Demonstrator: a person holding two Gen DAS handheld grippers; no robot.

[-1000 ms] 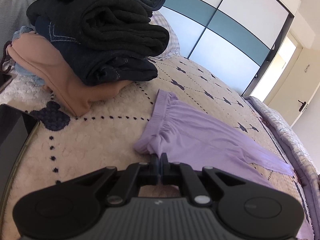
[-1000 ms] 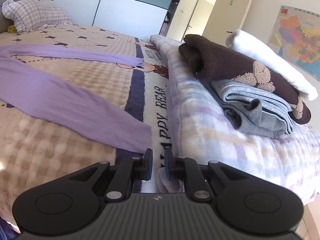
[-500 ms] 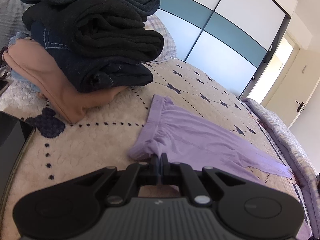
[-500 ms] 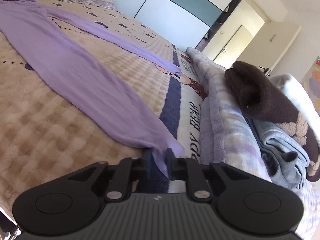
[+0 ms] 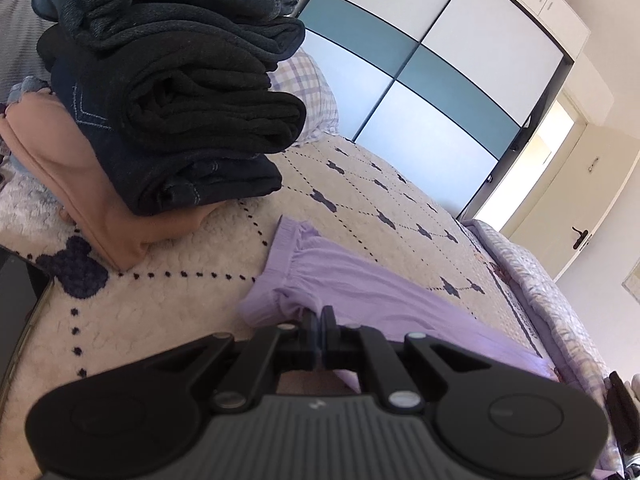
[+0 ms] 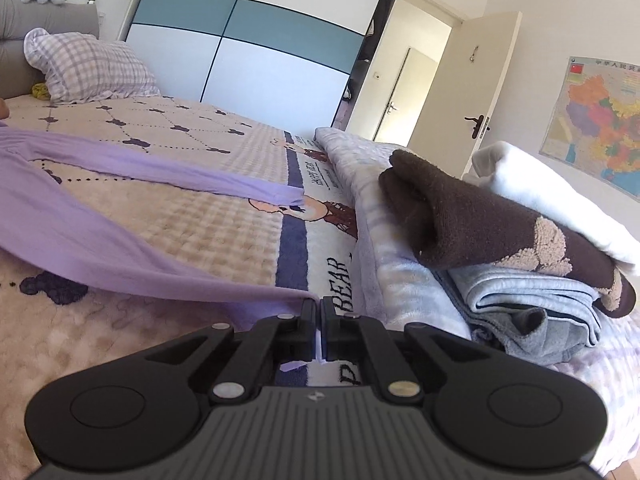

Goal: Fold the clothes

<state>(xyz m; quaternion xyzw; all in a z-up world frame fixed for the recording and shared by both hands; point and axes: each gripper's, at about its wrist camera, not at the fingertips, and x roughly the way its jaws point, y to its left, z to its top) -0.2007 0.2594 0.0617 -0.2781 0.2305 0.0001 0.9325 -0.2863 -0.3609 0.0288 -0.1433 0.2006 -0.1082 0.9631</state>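
Left wrist view shows the left gripper (image 5: 319,317) pinching the waistband corner of the thin purple trousers (image 5: 360,292) lying on the fuzzy cream bed blanket (image 5: 160,312). Further right, the right gripper (image 6: 319,307) is shut tight on a leg hem. Lift both ends together, keeping the cloth smooth.

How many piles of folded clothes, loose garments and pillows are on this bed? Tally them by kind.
Piles of folded clothes: 2 (dark pile, brown-and-white pile)
Loose garments: 1 (purple trousers)
Pillows: 1 (checked pillow)
Total: 4
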